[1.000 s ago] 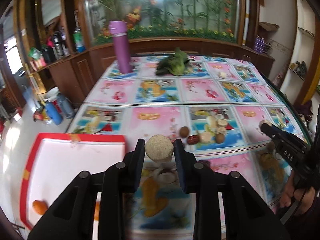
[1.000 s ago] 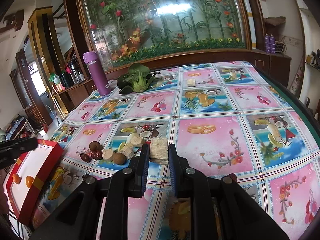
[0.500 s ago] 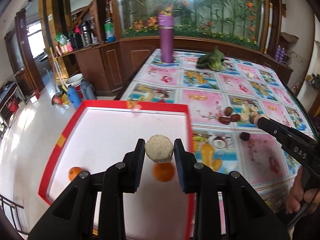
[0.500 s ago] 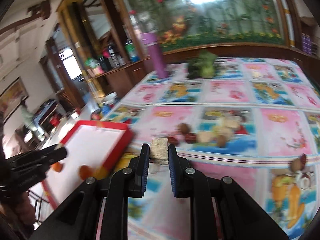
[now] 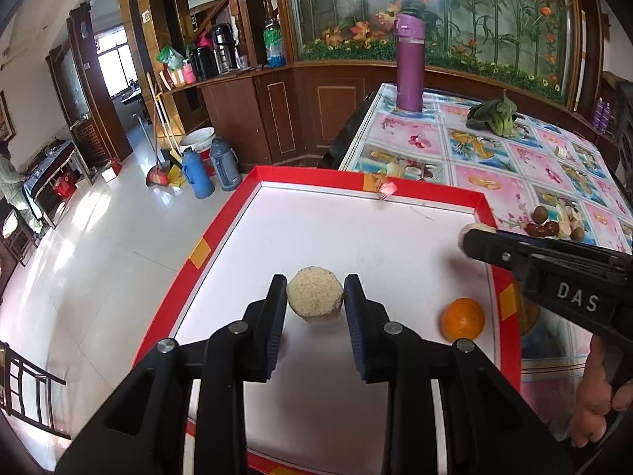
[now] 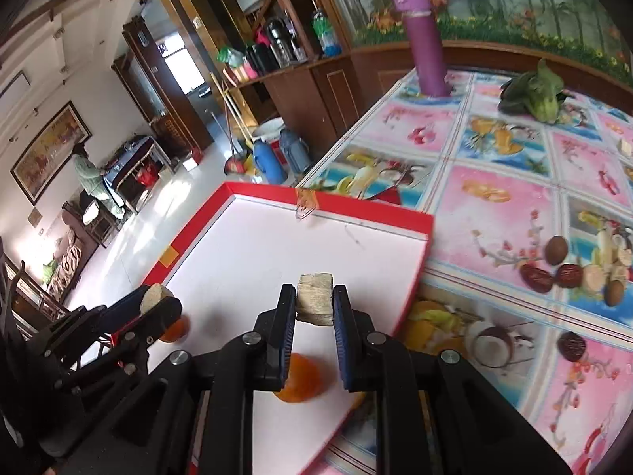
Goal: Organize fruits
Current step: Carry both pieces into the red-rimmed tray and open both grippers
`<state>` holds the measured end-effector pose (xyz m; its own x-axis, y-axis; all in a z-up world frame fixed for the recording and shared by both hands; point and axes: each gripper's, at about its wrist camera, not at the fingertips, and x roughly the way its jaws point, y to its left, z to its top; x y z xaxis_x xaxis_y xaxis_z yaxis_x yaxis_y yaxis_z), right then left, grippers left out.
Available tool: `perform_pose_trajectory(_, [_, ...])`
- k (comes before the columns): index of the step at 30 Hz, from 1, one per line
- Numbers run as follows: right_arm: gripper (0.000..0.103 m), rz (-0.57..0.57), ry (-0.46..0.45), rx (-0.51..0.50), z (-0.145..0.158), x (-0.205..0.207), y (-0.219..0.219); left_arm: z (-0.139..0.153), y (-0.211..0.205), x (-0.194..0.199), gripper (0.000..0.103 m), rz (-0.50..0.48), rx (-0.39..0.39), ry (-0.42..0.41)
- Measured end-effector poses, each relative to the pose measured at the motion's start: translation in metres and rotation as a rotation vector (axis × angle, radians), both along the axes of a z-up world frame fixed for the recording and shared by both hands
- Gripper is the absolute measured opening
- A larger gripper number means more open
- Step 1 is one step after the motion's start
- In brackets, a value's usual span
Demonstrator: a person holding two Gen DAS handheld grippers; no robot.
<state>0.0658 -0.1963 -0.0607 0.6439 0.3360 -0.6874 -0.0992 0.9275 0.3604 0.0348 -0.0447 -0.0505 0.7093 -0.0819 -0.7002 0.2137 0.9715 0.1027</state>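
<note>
Over the red-rimmed tray (image 5: 425, 193), the left gripper (image 5: 315, 300) is clamping a round beige slice (image 5: 315, 298) while the right gripper (image 6: 314, 304) is pinching a pale chunk (image 6: 314, 299). An orange (image 5: 462, 319) is lying in the tray; more fruit (image 6: 569, 275) is sitting on the tablecloth (image 6: 510, 182).

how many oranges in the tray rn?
2. One orange sits near the tray's table-side edge, below the right gripper; the other is partly hidden behind the left gripper. More may be occluded.
</note>
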Motion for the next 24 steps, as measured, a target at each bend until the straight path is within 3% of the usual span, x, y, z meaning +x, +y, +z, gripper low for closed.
perform_pose_trajectory(14, [0.017,-0.01,0.109,-0.051,-0.021,0.028,0.012,-0.02,0.007,0.026,0.032,0.05,0.056,0.042])
perform_pose_trajectory(22, [0.019,0.005,0.1,-0.079,-0.022,0.026,0.015,-0.029,0.007,0.031,0.032,0.072,0.083,0.06])
perform_pose_trajectory(24, [0.028,0.008,0.103,-0.057,-0.022,0.024,0.012,-0.032,0.009,0.032,0.033,0.083,0.091,0.078])
